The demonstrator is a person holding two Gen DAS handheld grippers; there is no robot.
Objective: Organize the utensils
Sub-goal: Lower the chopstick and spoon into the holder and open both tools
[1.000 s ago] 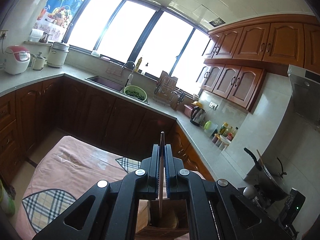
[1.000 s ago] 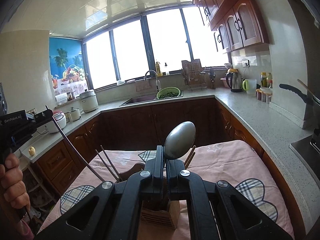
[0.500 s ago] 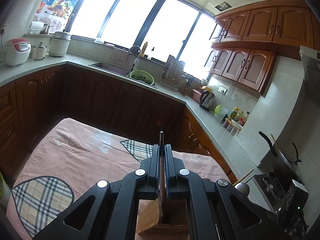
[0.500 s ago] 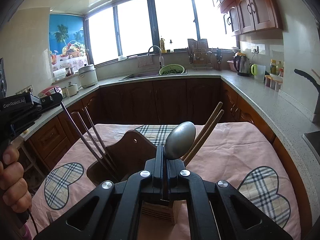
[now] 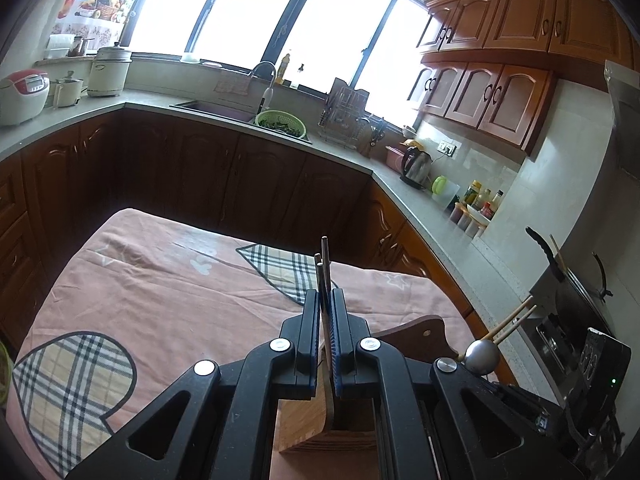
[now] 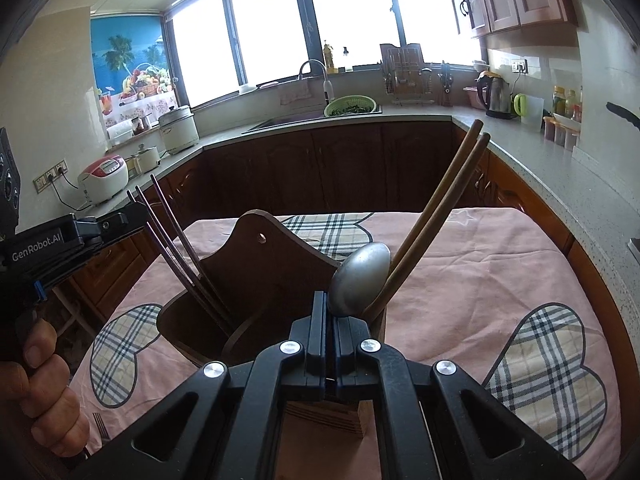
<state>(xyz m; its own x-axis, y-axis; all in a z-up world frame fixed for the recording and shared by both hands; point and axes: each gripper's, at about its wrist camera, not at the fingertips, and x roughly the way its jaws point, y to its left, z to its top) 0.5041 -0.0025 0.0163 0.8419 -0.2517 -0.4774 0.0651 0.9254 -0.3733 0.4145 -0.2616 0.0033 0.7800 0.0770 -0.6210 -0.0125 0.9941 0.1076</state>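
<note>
Left gripper (image 5: 328,300) clamped tight on dark metal chopsticks (image 5: 325,264), tips poking out past jaws, lower ends down in wooden utensil holder (image 5: 304,424) directly below. Right gripper (image 6: 329,312) pinched narrow on steel spoon (image 6: 360,278), bowl sticking up ahead of jaws. Wooden chopsticks (image 6: 436,208) lean in holder just right of spoon. Pink patchwork cloth (image 6: 460,288) underneath.

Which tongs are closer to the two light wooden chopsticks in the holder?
Right. The right tongs, shut on the spoon, sit beside the wooden chopsticks; the left tongs hold dark chopsticks across the holder.
</note>
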